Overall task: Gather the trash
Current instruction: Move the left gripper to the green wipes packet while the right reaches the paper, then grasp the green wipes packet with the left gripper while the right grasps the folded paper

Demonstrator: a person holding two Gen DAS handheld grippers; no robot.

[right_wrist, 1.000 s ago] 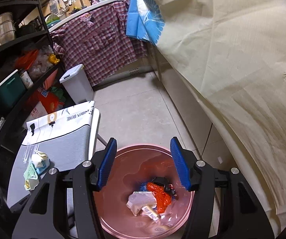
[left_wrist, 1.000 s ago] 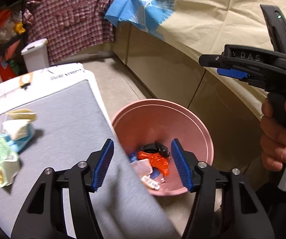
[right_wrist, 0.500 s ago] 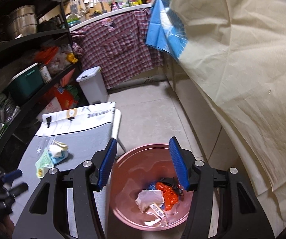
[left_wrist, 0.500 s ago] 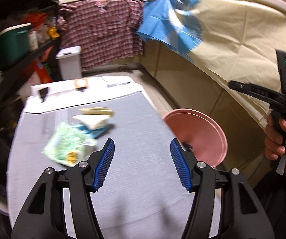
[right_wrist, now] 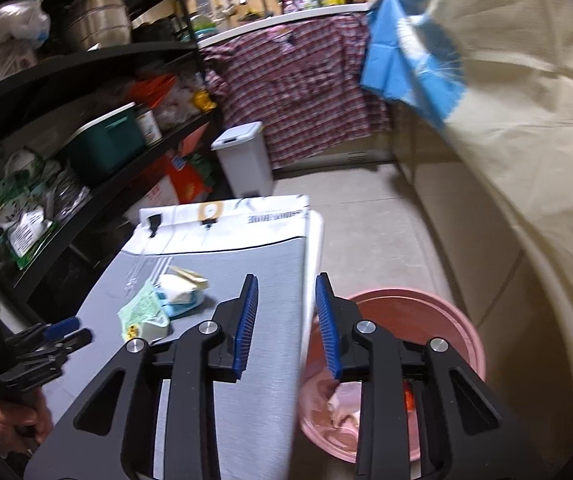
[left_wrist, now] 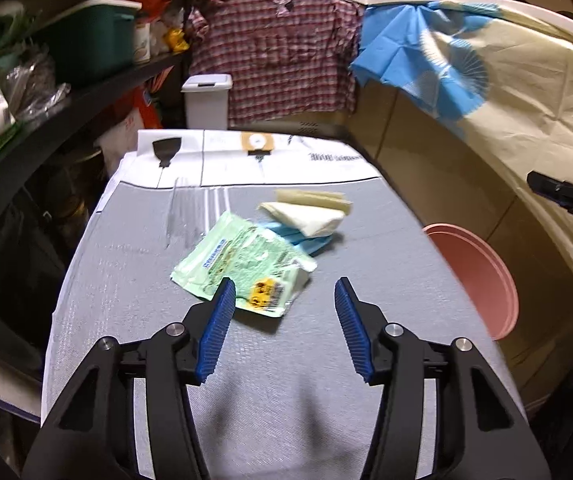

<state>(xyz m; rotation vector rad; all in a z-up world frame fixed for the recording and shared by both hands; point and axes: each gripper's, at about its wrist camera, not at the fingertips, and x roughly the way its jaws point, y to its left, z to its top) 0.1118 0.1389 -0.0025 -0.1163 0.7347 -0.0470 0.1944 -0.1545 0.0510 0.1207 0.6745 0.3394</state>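
A green wrapper (left_wrist: 242, 264) lies on the grey table (left_wrist: 286, 400), with a white folded tissue (left_wrist: 306, 218), a blue packet (left_wrist: 306, 242) and a beige piece (left_wrist: 314, 198) just beyond it. My left gripper (left_wrist: 282, 328) is open and empty, just short of the wrapper. The pink bin (right_wrist: 438, 320) stands on the floor to the right of the table and holds trash (right_wrist: 342, 404). My right gripper (right_wrist: 286, 324) is open and empty over the table's right edge. The wrapper (right_wrist: 142, 312) and my left gripper (right_wrist: 66, 330) also show in the right wrist view.
Black shelves (right_wrist: 86, 128) with boxes and pots run along the left. A white lidded bin (right_wrist: 242, 160) stands beyond the table. A plaid shirt (left_wrist: 278, 48) and a cream cloth (right_wrist: 526, 120) hang over the counter at right. The pink bin (left_wrist: 474, 272) is close to the table's edge.
My left gripper has swung left from above the pink bin to over the table, facing the green wrapper. My right gripper has also shifted left from the bin toward the table's edge.
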